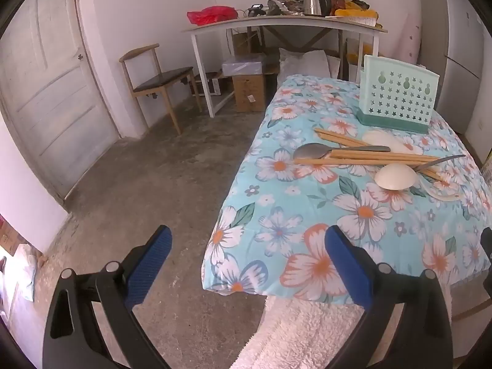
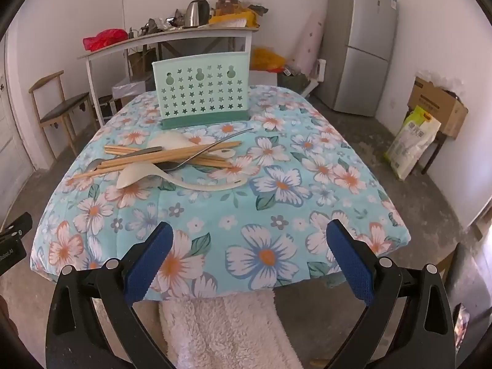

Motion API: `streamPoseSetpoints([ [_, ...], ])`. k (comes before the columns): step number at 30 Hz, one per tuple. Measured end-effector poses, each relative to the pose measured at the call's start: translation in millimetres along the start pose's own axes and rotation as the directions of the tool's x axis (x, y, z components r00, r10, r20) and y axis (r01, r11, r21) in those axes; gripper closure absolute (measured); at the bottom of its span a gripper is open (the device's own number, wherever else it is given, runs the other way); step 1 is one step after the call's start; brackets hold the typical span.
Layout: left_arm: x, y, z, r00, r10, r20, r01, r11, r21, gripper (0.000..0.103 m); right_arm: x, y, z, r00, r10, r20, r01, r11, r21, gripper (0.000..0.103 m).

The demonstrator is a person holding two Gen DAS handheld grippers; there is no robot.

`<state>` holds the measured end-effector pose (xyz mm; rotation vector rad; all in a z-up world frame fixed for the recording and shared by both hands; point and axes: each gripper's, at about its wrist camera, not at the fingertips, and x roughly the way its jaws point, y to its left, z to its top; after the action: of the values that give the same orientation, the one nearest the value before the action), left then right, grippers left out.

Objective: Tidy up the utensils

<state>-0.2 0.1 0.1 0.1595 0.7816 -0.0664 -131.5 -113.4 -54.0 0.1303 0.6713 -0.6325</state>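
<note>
You are right at the start. Your left hand-held gripper and your right hand-held gripper are both wide apart and hold nothing. The chopsticks, the metal spoons and the white ladle lie in a crossed heap on the flowery worktop. The green holder stands just behind the heap. I think you should reach in and pick one top piece first.
</note>
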Motion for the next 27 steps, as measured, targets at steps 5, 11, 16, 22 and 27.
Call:
streamPoseSetpoints([
  [5, -0.4, -0.2, 0.4, 1.000, -0.004, -0.001, 0.004, 1.000, -0.002, 0.006, 1.1, 0.1, -1.0, 1.000, 0.002, 0.003, -0.002, 1.000, 0.003, 0.008],
  [11, -0.2, 1.5, 0.9, 1.000, -0.007, 0.003, 0.007, 1.000, -0.005, 0.006, 5.1, 1.5, -3.2, 1.000, 0.000, 0.004, 0.000, 1.000, 0.002, 0.008],
  [16, -0.9, 3.5, 3.0, 1.000, -0.006, 0.002, 0.006, 1.000, -0.008, 0.006, 5.4, 0.6, 2.4, 1.000, -0.003, 0.004, 0.003, 1.000, 0.001, 0.008],
  [22, -1.1, 2.6, 2.1, 1.000, -0.004, 0.006, 0.004, 1.000, -0.007, 0.006, -1.8, -3.8, 3.1, 1.000, -0.002, 0.012, 0.002, 1.000, 0.005, 0.008],
  [27, -1.2, 2.6, 2.3, 1.000, -0.004, 0.006, 0.004, 1.000, -0.007, 0.006, -3.1, -3.6, 4.4, 1.000, -0.003, 0.012, 0.003, 1.000, 0.004, 0.008],
])
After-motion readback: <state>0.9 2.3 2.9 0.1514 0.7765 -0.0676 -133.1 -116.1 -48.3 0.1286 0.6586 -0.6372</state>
